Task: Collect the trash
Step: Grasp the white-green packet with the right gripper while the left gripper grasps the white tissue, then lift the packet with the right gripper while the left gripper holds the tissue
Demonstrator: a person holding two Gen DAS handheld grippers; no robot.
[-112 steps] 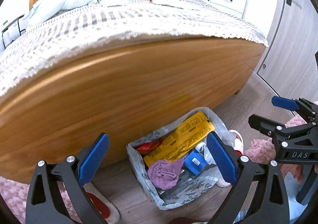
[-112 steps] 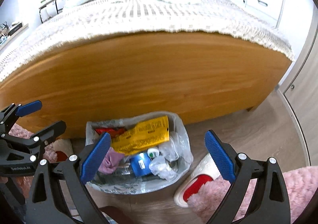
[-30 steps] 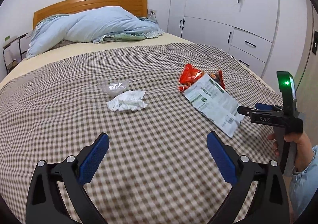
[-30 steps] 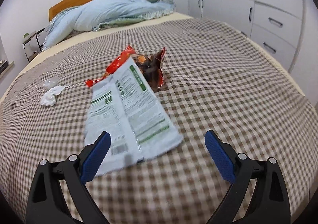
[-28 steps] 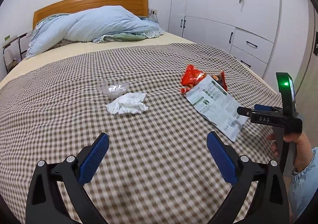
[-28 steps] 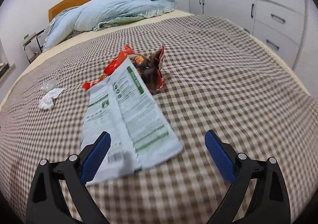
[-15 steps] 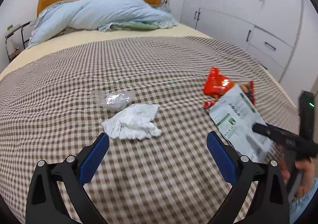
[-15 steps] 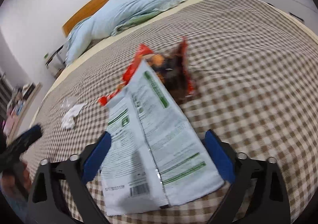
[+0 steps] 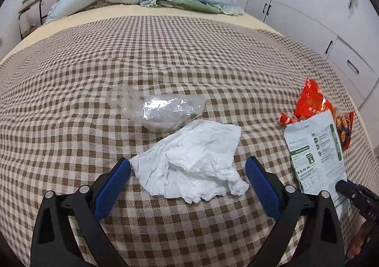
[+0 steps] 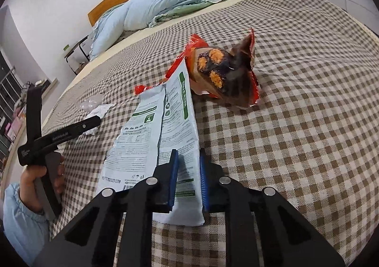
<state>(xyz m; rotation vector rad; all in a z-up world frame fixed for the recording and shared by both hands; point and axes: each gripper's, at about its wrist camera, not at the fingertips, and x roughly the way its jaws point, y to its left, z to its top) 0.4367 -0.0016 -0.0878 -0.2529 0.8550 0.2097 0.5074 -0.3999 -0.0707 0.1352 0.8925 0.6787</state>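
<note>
1. The right gripper [image 10: 188, 180] is closing on the near edge of the pale food pouch [image 10: 156, 139], which lies flat on the checked bedspread [image 10: 296, 125]; let the pads seat fully before lifting.
2. The left gripper [image 9: 188, 189] — jaws apart and closing — straddles the crumpled tissue [image 9: 191, 172] without pressing it; lower further.
3. The pouch's long axis runs away from the right gripper toward the red snack wrapper [image 10: 225, 70] — torn end far.

Bare checked bedspread [image 9: 71, 125] left of the crumpled tissue [image 9: 191, 167]: open approach. Clear plastic wrapper [image 9: 161, 110] touches its far edge. White pouch [image 10: 156, 139] and red snack bag [image 10: 225, 73] crowd the right side.
</note>
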